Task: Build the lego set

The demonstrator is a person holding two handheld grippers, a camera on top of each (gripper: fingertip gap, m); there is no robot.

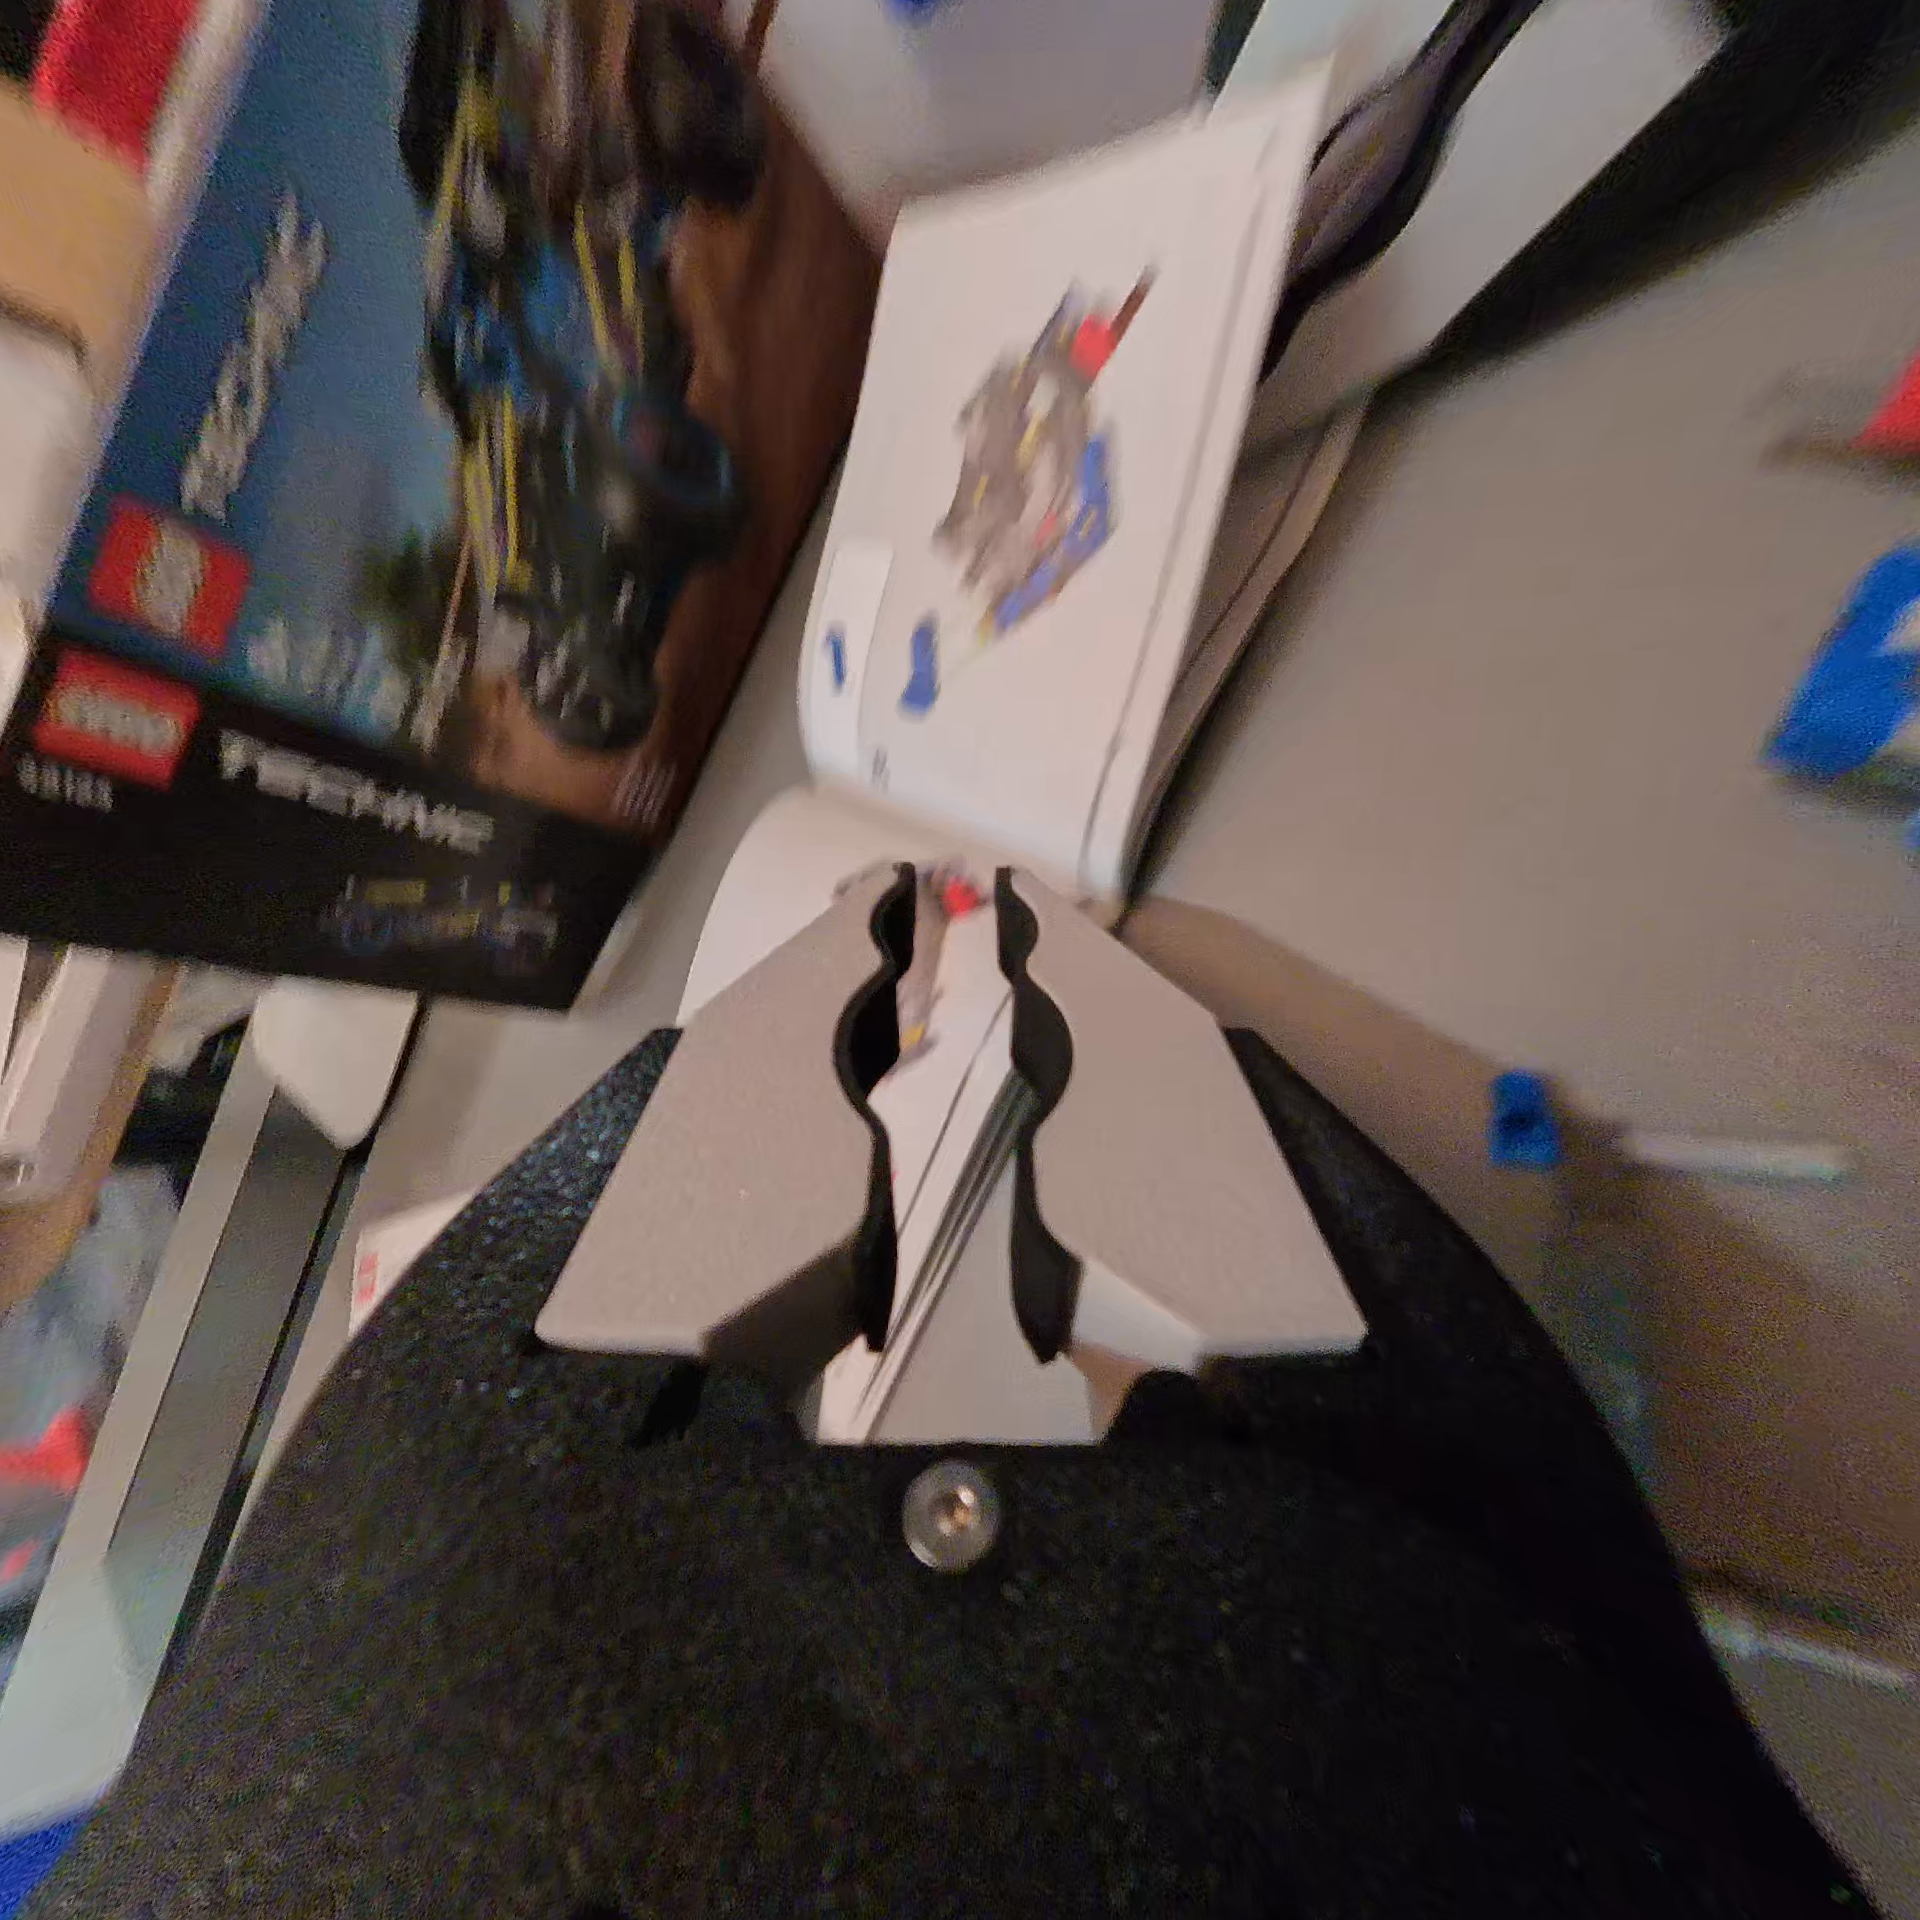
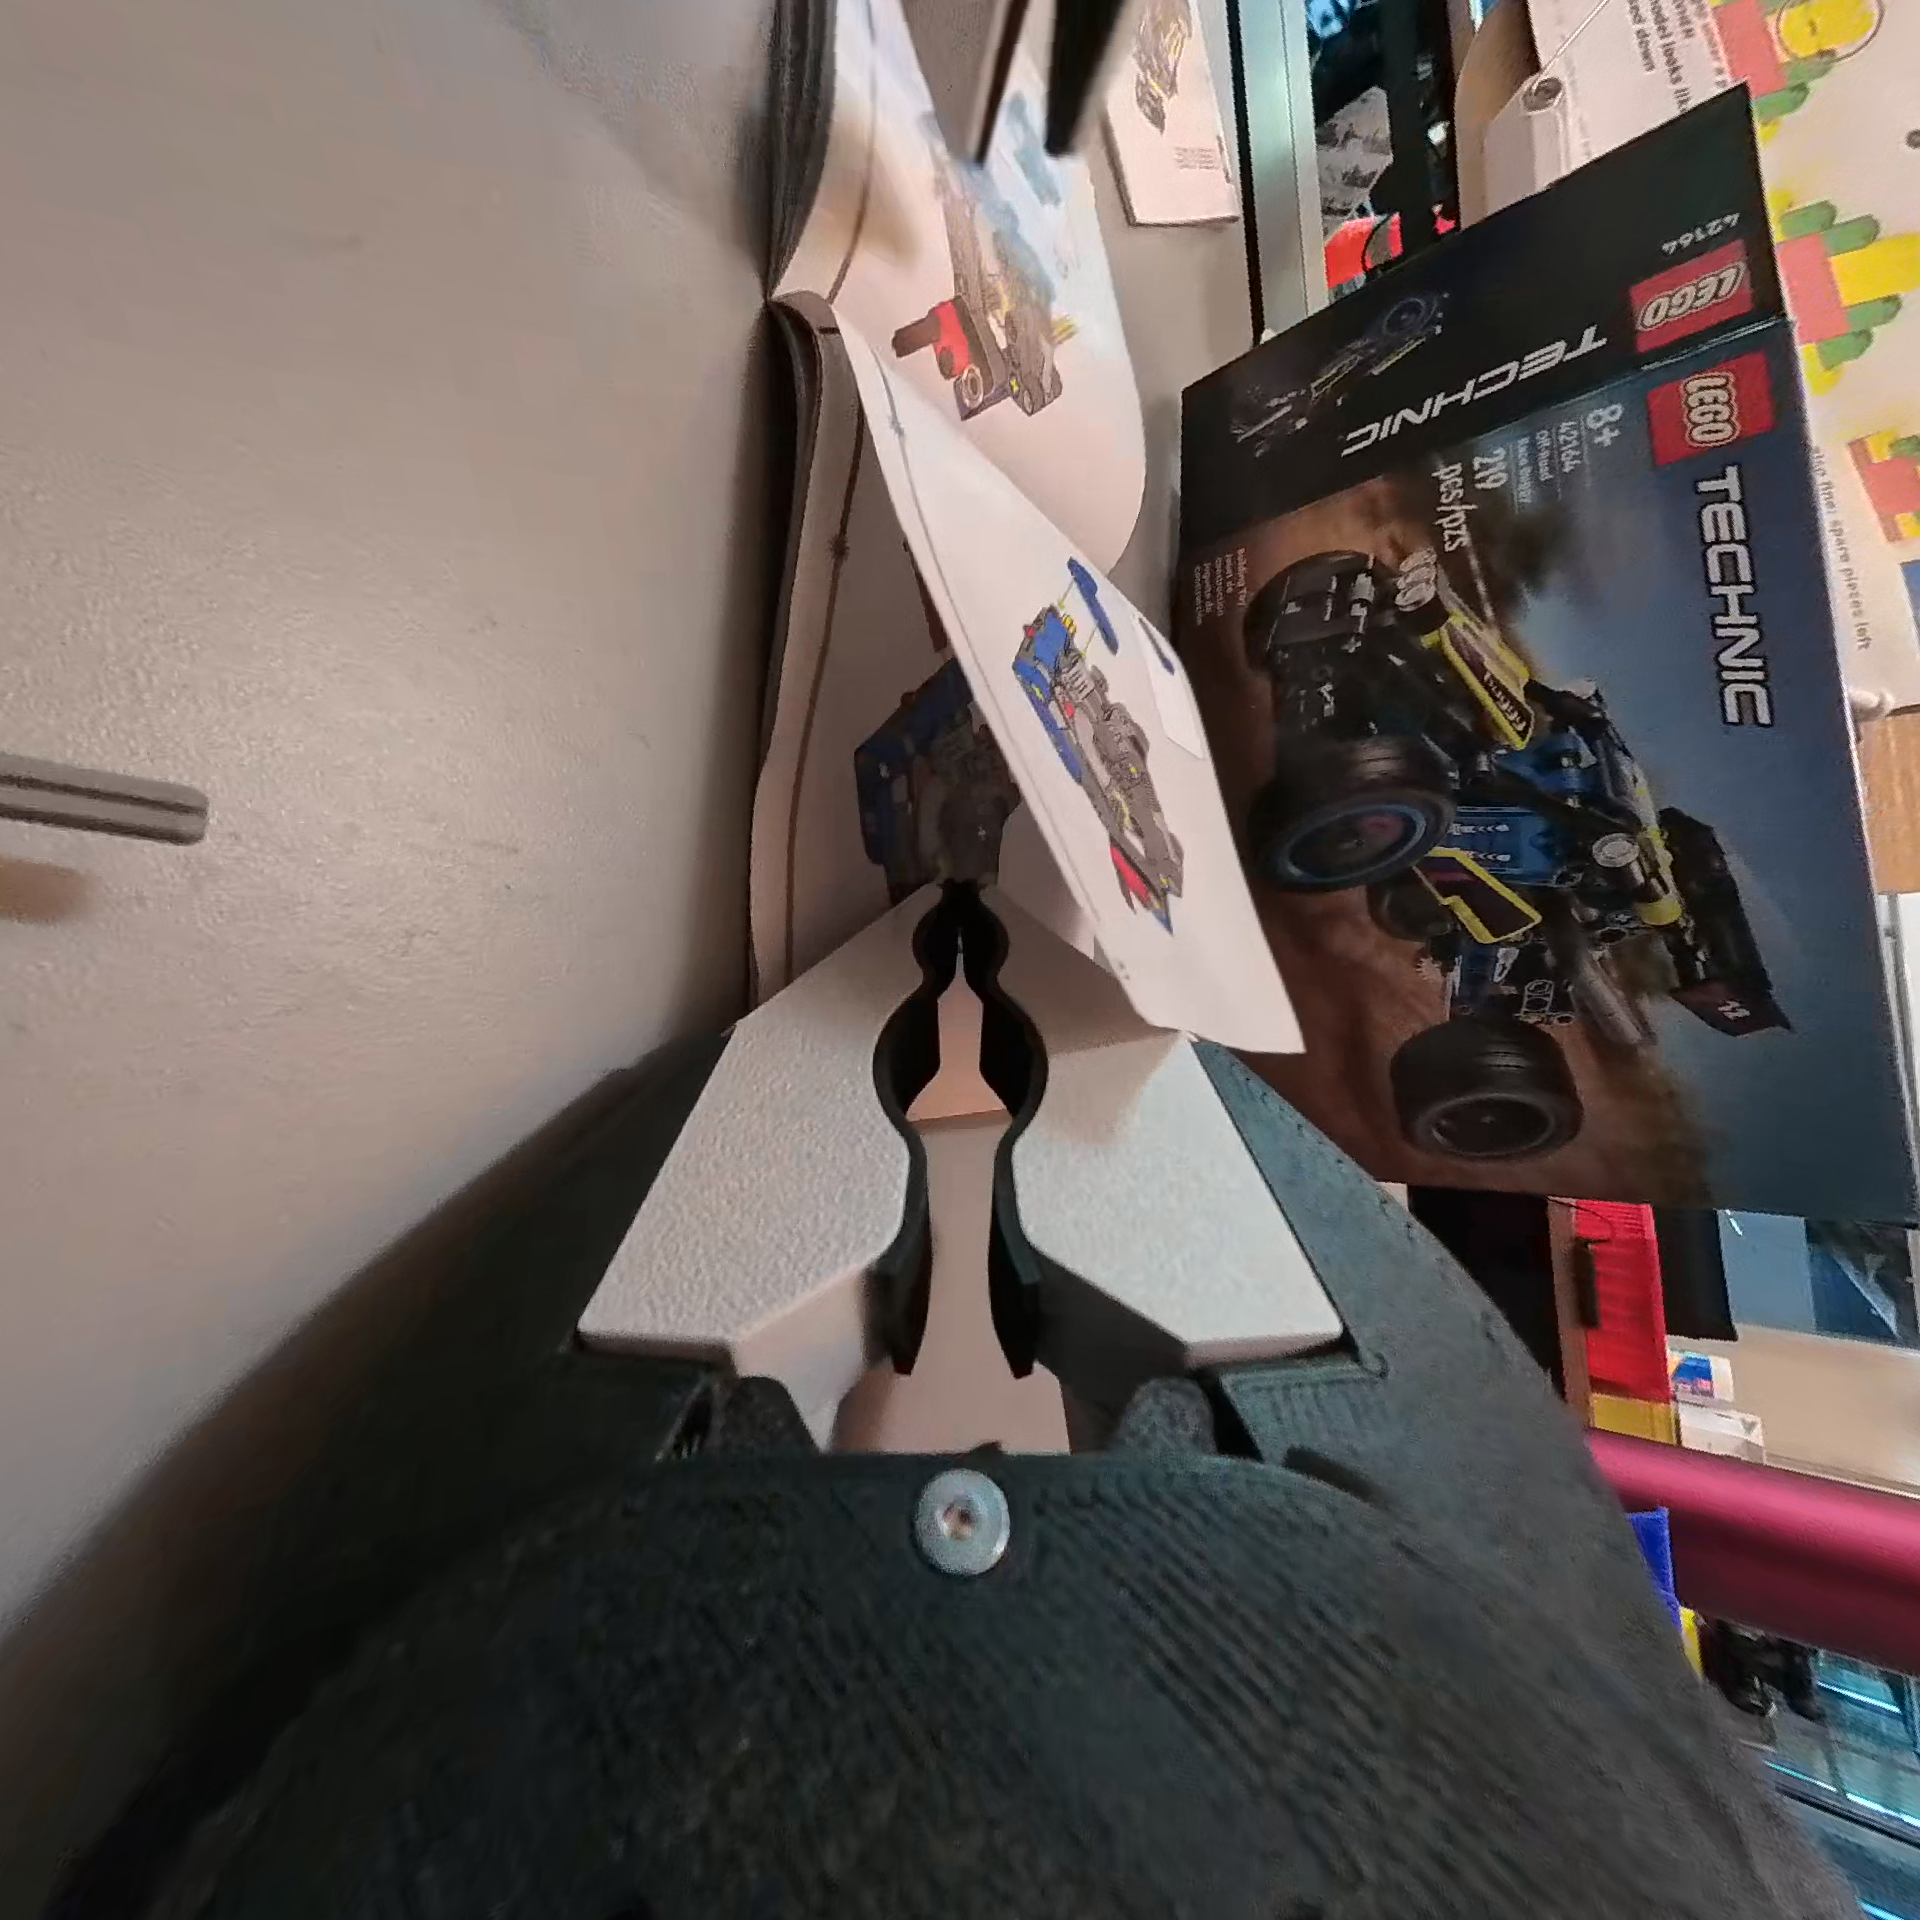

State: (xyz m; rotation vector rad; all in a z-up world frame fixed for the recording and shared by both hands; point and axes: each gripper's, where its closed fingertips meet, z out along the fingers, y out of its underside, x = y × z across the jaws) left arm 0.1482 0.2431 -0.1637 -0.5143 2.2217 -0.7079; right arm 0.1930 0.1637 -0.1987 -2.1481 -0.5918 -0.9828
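Note:
The open instruction booklet (image 1: 1039, 499) lies on the pale table (image 1: 1455, 779) beside the set's box (image 1: 343, 540). My left gripper (image 1: 951, 883) hovers over the booklet's near pages with its jaws a narrow gap apart and nothing clamped. In the right wrist view my right gripper (image 2: 961, 899) is shut at the edge of a lifted booklet page (image 2: 1081, 748), which hangs raised off the booklet (image 2: 997, 343). A dark blue and grey model shape (image 2: 920, 790) shows under that page; I cannot tell whether it is printed or real.
Loose parts lie on the table to the right: a small blue piece (image 1: 1522, 1132), a grey axle (image 1: 1725, 1158), a blue panel (image 1: 1860, 675). Another grey axle (image 2: 104, 810) lies left of the booklet. The box (image 2: 1558, 790) stands close behind the booklet, with shelves beyond. Spacing between my two grippers at the tips: around 11 centimeters.

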